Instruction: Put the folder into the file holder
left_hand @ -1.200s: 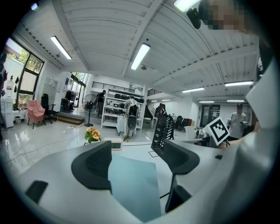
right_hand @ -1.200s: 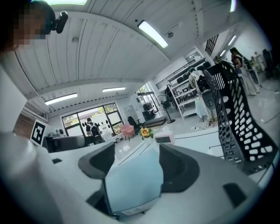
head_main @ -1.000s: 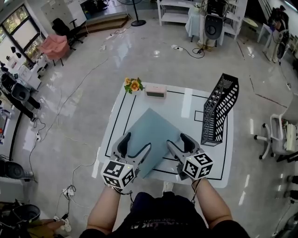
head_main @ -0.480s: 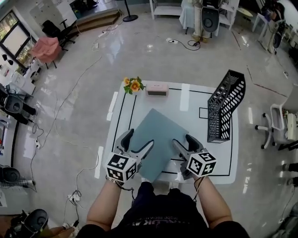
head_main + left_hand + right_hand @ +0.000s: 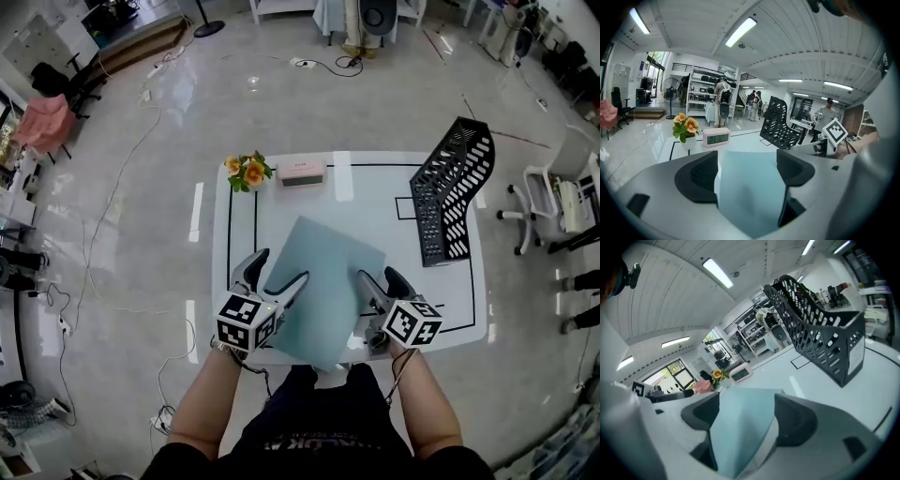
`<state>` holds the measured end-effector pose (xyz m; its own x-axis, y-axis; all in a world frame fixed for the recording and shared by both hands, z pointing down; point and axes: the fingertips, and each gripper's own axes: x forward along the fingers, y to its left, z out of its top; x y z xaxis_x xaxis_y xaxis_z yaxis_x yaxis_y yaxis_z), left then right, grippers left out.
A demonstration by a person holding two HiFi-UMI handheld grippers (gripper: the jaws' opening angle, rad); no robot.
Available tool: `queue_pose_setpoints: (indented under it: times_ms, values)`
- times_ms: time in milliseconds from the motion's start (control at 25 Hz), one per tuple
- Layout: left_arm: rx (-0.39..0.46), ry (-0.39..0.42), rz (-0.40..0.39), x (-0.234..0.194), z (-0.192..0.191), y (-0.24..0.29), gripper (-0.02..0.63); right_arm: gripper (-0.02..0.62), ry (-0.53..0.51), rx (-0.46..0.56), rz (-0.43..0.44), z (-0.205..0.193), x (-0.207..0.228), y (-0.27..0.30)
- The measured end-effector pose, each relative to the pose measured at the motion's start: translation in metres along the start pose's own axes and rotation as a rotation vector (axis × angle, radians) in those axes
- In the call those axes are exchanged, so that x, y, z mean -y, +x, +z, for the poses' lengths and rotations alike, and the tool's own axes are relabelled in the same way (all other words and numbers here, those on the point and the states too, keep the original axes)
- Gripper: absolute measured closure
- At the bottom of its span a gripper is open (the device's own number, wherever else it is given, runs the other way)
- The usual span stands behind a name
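Note:
A light teal folder (image 5: pixel 323 281) lies flat on the white table (image 5: pixel 441 300), turned like a diamond, its near corner over the front edge. The black mesh file holder (image 5: pixel 448 187) stands at the table's back right, apart from the folder. My left gripper (image 5: pixel 277 270) straddles the folder's left edge with its jaws wide apart; in the left gripper view the folder (image 5: pixel 750 187) runs between them. My right gripper (image 5: pixel 380 281) straddles the right edge. Its jaws have just been opening, and the folder (image 5: pixel 740 427) sits between them, not pinched. The file holder (image 5: pixel 820 333) rises ahead to the right.
A pink digital clock (image 5: pixel 300 172) and a small pot of orange flowers (image 5: pixel 246 172) stand at the table's back left. Black tape lines mark the tabletop. Chairs, shelves and cables are on the floor around the table, and people stand far behind.
Both grippers have come down and in over the folder's side edges. The right jaws stand a little wider. The folder still lies on the table.

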<state>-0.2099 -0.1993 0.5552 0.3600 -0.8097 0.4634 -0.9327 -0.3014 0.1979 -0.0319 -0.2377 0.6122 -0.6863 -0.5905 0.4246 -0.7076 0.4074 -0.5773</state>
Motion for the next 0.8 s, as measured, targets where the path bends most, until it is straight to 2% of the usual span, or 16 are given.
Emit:
queue_pose_setpoints:
  times_ms: [360, 560, 800]
  values:
    - [-0.121, 0.012, -0.109, -0.026, -0.032, 0.040, 0.227, 0.236, 0.114, 0.003, -0.136, -0.026, 0.027, 0.014]
    - [-0.173, -0.001, -0.138, -0.041, -0.049, 0.061, 0.227, 0.236, 0.179, -0.019, -0.141, -0.036, 0.032, 0.026]
    - [-0.222, -0.030, -0.173, -0.047, -0.064, 0.079, 0.226, 0.236, 0.196, -0.054, -0.158, -0.042, 0.034, 0.037]
